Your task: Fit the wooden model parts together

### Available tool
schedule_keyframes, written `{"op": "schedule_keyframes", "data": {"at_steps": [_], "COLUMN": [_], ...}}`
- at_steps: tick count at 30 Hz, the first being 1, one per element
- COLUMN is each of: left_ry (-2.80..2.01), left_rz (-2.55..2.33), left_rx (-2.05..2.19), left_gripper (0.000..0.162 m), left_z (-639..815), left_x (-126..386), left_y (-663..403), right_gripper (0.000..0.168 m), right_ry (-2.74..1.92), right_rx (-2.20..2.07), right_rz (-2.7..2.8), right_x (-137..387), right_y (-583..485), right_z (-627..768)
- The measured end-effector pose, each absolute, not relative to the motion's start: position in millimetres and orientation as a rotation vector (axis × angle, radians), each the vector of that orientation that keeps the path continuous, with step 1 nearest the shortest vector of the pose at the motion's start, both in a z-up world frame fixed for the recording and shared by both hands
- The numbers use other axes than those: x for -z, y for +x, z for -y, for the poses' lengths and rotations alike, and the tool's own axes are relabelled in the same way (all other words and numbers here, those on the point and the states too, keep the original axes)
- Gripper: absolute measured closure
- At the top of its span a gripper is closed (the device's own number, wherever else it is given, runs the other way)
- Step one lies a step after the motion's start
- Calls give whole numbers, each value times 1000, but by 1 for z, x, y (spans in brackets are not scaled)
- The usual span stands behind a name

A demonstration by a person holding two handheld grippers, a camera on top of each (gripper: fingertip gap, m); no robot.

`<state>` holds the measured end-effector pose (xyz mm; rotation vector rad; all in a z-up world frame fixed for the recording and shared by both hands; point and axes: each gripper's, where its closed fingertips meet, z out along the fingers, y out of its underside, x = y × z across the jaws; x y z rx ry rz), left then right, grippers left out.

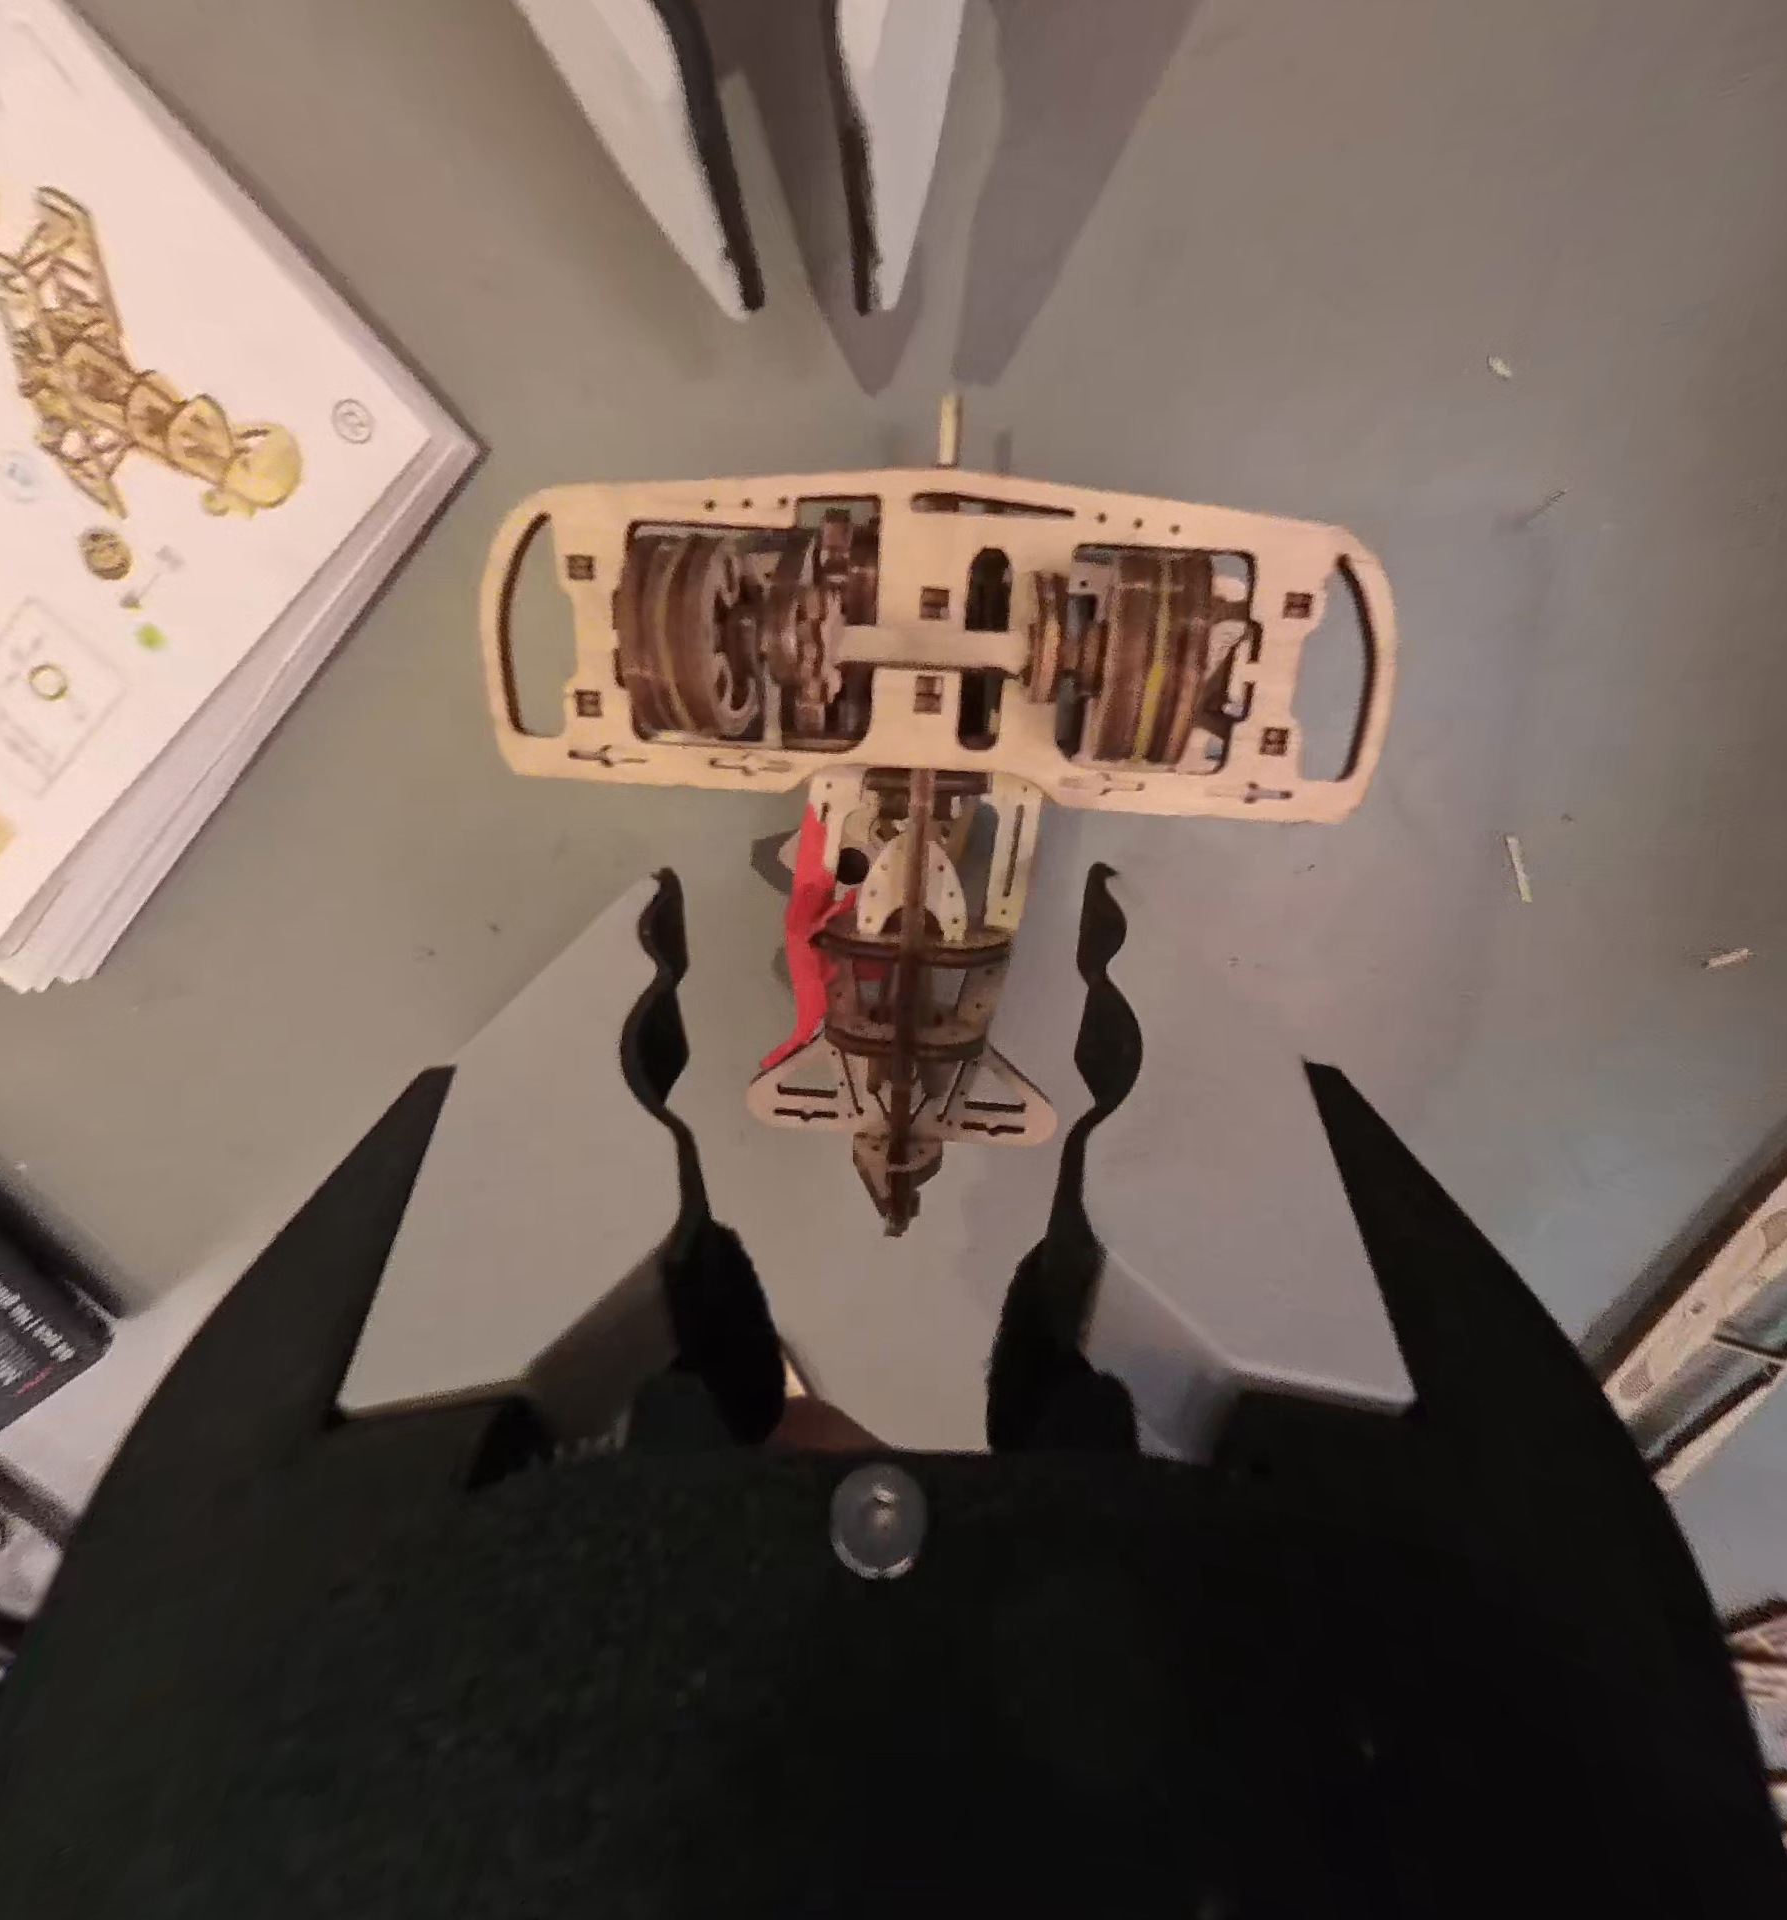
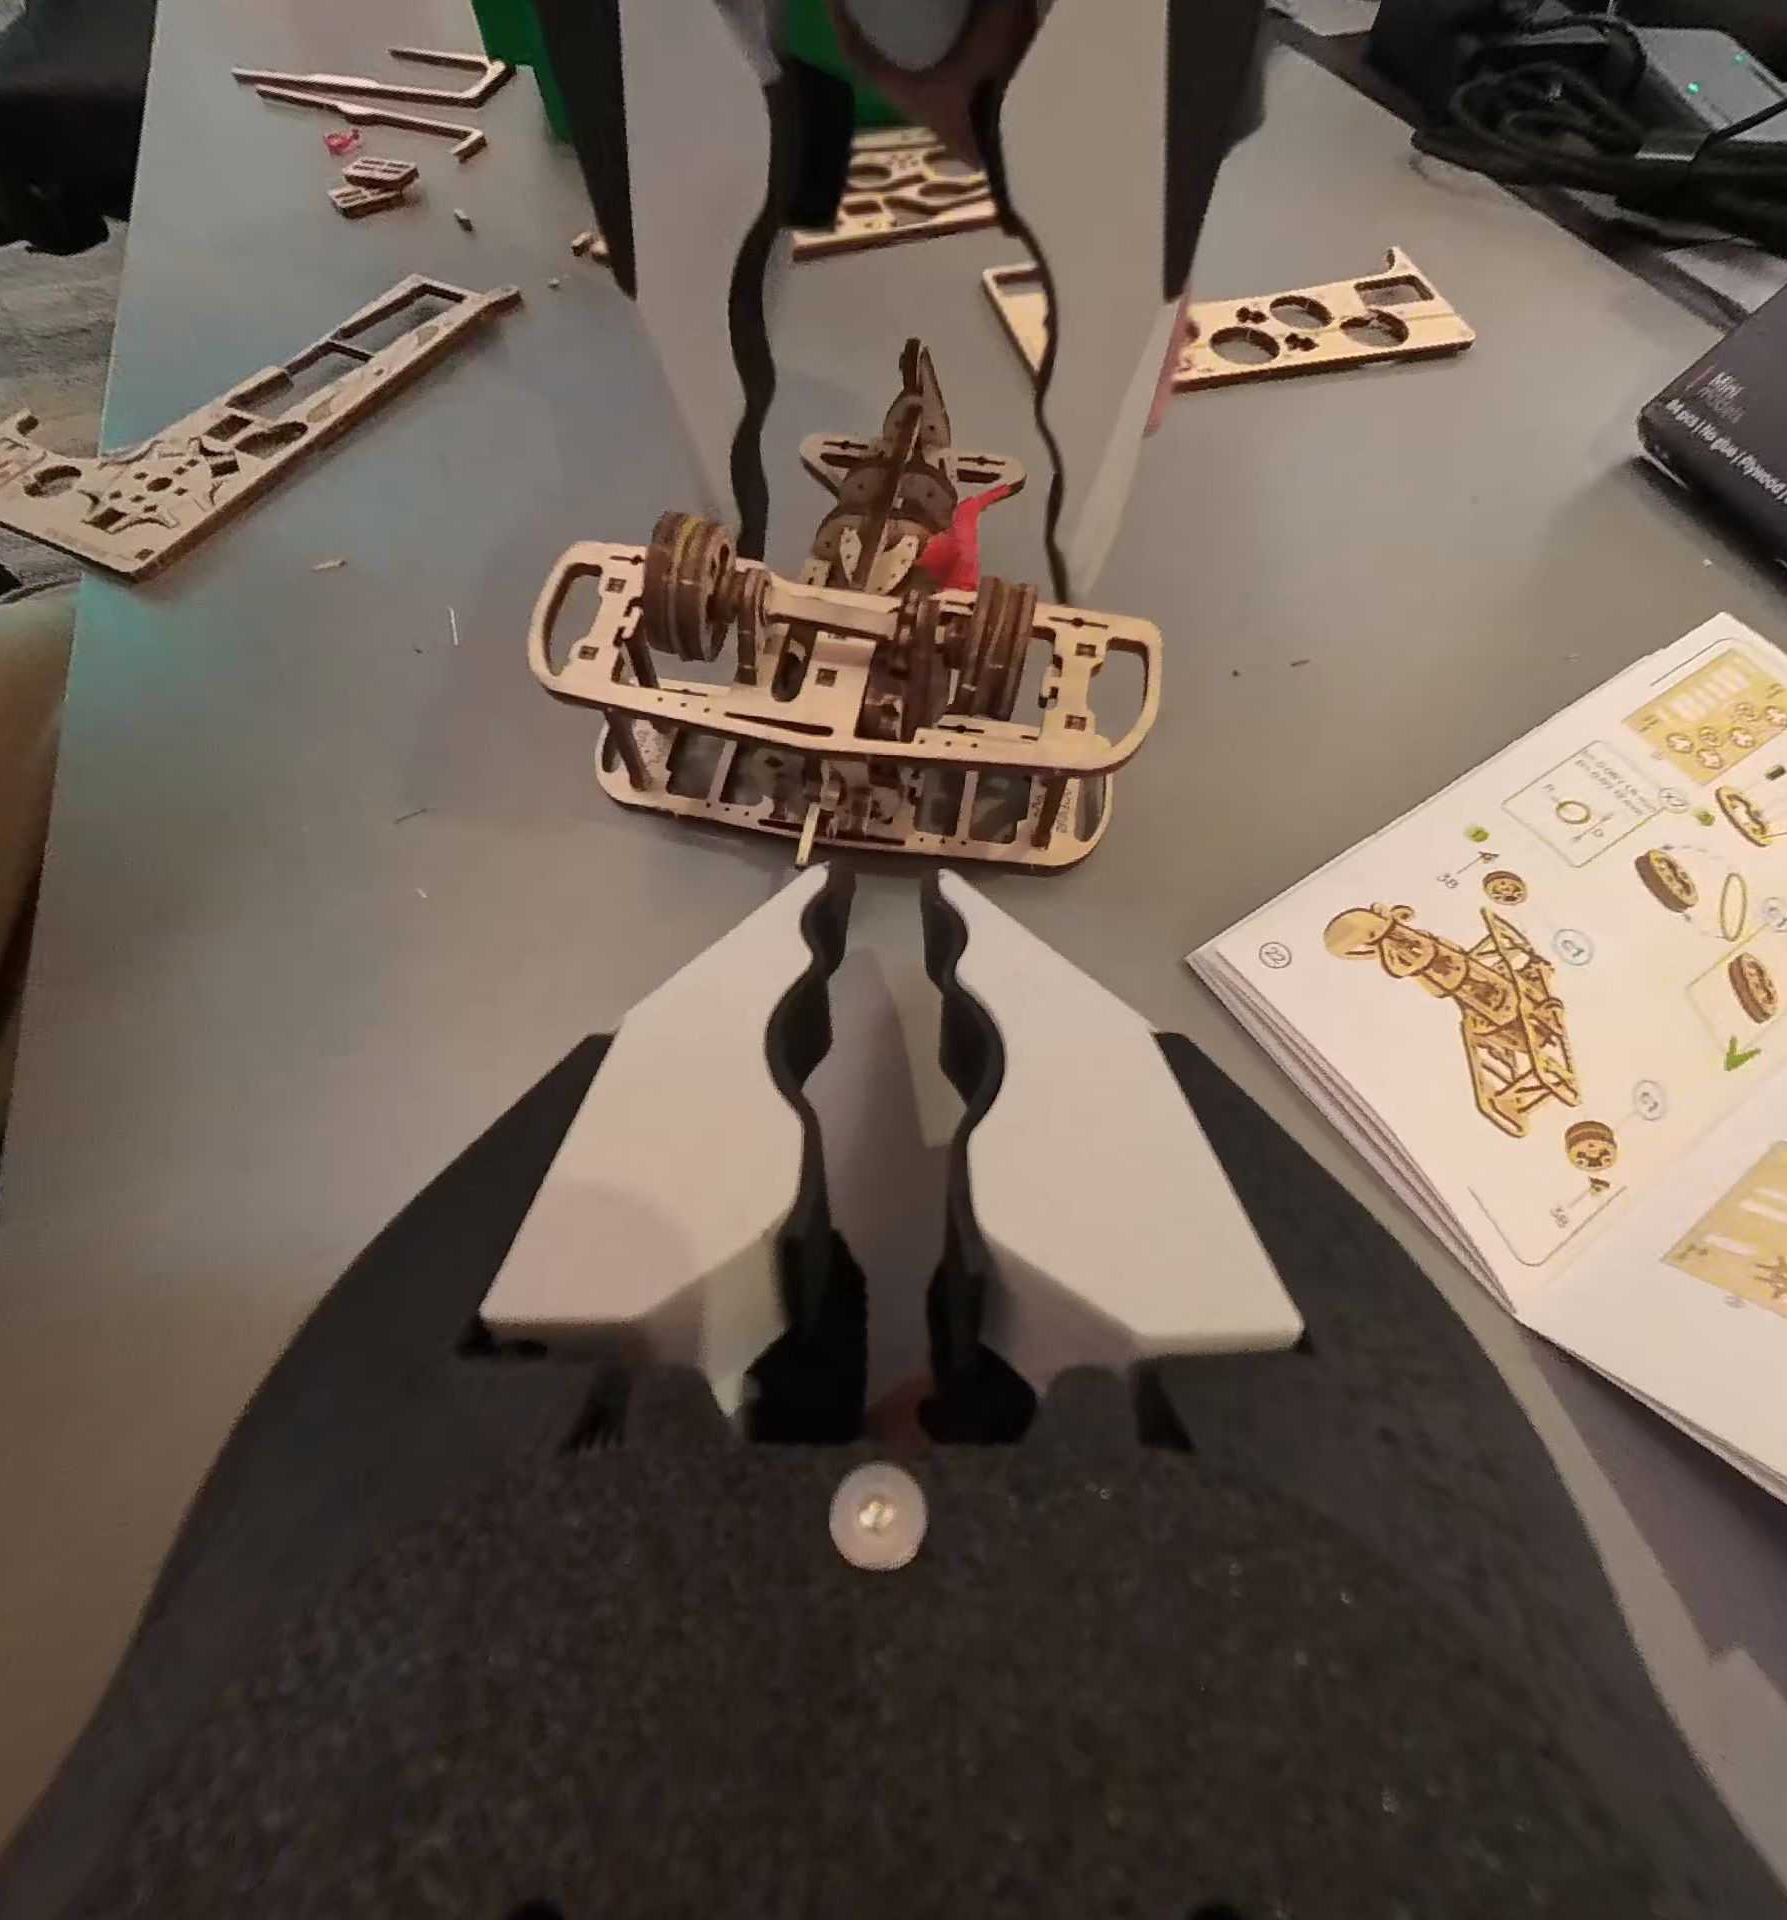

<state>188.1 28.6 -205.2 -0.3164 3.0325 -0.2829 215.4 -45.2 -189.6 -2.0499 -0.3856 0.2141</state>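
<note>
On the grey tabletop (image 2: pixel 297 935) the wooden biplane (image 2: pixel 847 686) sits upside down between both grippers, left gripper (image 1: pixel 884 904) wide, right gripper (image 2: pixel 884 894) narrow and empty; next, probably gripping its tail.

Bare grey tabletop (image 2: pixel 276 831) flanks the wooden model plane (image 2: pixel 847 707) on both wing sides. Obstacles: an open instruction booklet (image 2: pixel 1554 997) toward 1 side edge, punched-out plywood sheets (image 2: pixel 203 436) toward the opposite edge, and 2 grippers, the left gripper (image 1: pixel 884 899) straddling the tail, the right gripper (image 2: pixel 884 883) at the nose.
</note>
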Motion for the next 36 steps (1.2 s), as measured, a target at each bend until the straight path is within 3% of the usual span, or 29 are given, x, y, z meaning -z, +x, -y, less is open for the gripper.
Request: {"op": "schedule_keyframes", "data": {"at_steps": [6,12,14,17,25,32,36], "left_ry": [-446,-1065,-1307,-1584,-1632,-1584,-1489], "left_rz": [-2953,-2510,-2354,-2159,-1914,-1910,-2008], "left_rx": [359,826,904,1095,743,413,451], "left_gripper": [93,105,107,109,92,122,122], "left_z": [-36,-23,-16,6,15,0,-12], "left_x": [188,150,156,163,179,193,182], "left_y": [177,161,154,144,149,147,142], "right_gripper": [150,138,122,113,128,132,133], "right_ry": [-2025,-1964,-1981,-1946,-1877,-1880,-1901], "right_rx": [-231,-329,-391,-526,-836,-930,-870], "right_rz": [364,101,2,-186,-387,-393,-361], "right_x": [185,170,176,175,173,172,163], "right_y": [213,215,208,209,226,201,198], "right_z": [49,56,55,45,24,26,57]}}
